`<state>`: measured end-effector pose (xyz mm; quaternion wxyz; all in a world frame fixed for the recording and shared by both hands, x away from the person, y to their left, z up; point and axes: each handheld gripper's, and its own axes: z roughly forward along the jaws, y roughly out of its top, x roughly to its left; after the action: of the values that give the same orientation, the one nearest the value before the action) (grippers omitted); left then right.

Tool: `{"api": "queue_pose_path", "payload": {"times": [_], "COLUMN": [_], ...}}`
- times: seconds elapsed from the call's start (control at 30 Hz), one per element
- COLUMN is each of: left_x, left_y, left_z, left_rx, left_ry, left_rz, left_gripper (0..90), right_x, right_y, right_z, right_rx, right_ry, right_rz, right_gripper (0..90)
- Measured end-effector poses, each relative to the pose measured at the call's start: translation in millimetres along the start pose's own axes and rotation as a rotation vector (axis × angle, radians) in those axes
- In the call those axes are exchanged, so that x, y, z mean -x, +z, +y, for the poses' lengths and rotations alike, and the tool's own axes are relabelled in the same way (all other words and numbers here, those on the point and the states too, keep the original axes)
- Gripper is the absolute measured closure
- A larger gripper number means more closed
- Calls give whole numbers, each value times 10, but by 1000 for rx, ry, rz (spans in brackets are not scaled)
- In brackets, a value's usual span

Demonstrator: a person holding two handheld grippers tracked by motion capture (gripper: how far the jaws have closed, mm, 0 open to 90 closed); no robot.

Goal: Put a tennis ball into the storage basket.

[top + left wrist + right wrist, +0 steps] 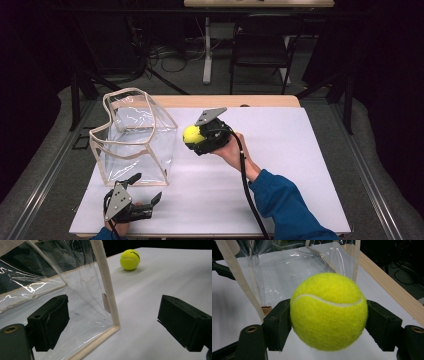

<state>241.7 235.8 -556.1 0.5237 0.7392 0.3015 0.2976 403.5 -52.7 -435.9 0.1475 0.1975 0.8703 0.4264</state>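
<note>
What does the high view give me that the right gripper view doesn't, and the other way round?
High view adds: the left gripper, open, near the clear bag's front corner; the person's blue sleeve; a chair beyond the table.
Right gripper view adds: the right gripper's pads pressed on both sides of the tennis ball, and its white seam.
Shared: the ball held off the table, close to the bag, with the table's wooden edge behind.

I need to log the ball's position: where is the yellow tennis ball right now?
In the high view, the yellow tennis ball is clamped in the right gripper above mid-table, just right of the clear plastic bag.
</note>
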Motion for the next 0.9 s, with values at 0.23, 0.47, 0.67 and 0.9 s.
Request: {"api": "queue_pose_path", "payload": {"times": [0.23,0.47,0.67,0.9], "left_x": [-5,-1,2,1], "left_y": [1,-2,-3,-4], "left_z": [-4,-2,-1,-1], "left_rx": [0,2,6,6], "left_ry": [-5,-3,-7,-6], "left_rz": [4,2,4,3], "left_gripper": [101,101,101,101], "right_x": [25,42,54,86], "right_y": [4,-12,-39,-42], "right_z": [33,95,160,231], "right_rx": [-1,-3,-4,-7], "right_ry": [5,-1,-6,-9], "right_rz": [4,-3,-5,-7], "right_gripper": [265,265,265,266]}}
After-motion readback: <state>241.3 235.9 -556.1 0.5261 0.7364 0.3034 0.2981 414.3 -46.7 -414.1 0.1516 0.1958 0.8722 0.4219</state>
